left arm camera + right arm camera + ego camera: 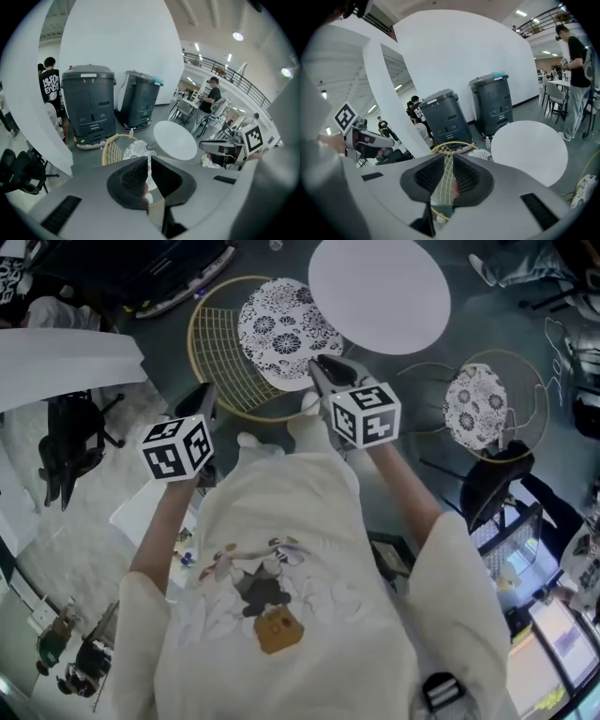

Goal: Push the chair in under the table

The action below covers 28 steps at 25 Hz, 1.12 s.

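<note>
Left gripper [149,164] is pinched nearly shut on nothing, right gripper [446,164] is cracked open and empty too, both up above the gold wire chair [220,343], which sits right beside the round white table [380,282], not tucked under.

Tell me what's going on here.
A person holds the left tongs and right tongs above a gold wire chair with a patterned cushion. Neither grips anything. The chair stands beside the round white table, not yet pushed under it.
</note>
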### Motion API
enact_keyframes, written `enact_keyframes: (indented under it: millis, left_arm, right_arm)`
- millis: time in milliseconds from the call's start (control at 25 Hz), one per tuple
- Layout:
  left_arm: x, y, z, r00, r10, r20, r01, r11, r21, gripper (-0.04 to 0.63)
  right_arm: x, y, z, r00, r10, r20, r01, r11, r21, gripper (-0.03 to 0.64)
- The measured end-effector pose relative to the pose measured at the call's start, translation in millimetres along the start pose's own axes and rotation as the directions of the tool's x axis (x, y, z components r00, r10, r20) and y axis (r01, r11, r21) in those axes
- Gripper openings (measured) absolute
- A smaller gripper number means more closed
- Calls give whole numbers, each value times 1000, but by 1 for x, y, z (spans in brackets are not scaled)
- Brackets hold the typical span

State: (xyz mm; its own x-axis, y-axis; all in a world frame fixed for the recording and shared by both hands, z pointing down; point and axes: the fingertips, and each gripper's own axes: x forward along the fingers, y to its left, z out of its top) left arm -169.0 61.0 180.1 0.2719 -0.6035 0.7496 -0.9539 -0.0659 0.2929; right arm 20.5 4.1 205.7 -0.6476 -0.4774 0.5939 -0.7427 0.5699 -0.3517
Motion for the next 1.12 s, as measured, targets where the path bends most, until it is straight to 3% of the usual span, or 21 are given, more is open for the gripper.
enact_keyframes:
  millis: [200,360,520,720,960,1120]
  left_arm:
    - [-26,-24,10,995,-76,59,80,994,-74,9]
    - [-31,-43,13,988,-120,97,130,986,-104,9]
    - [-36,-59,6,983,-145,110,159,978,-132,9]
    - [-39,-66,-2,978,-194,78,201,974,-105,9]
    - [-46,-66,5,973,-205,103,212,975,-61,9]
    - [-48,-65,3,972,-212,102,219,974,-60,9]
  right_arm:
    - [-19,51,34,998,55,11,-54,997,-54,61]
    - [-27,85,53,989,119,85,-112,990,-84,30]
    - [-43,111,57,977,149,152,-120,975,-188,8]
    - [-37,141,48,974,170,148,-143,973,-180,8]
    - [-28,166,32,974,183,130,-165,976,-142,8]
    - [-30,174,30,976,165,142,-137,972,-188,8]
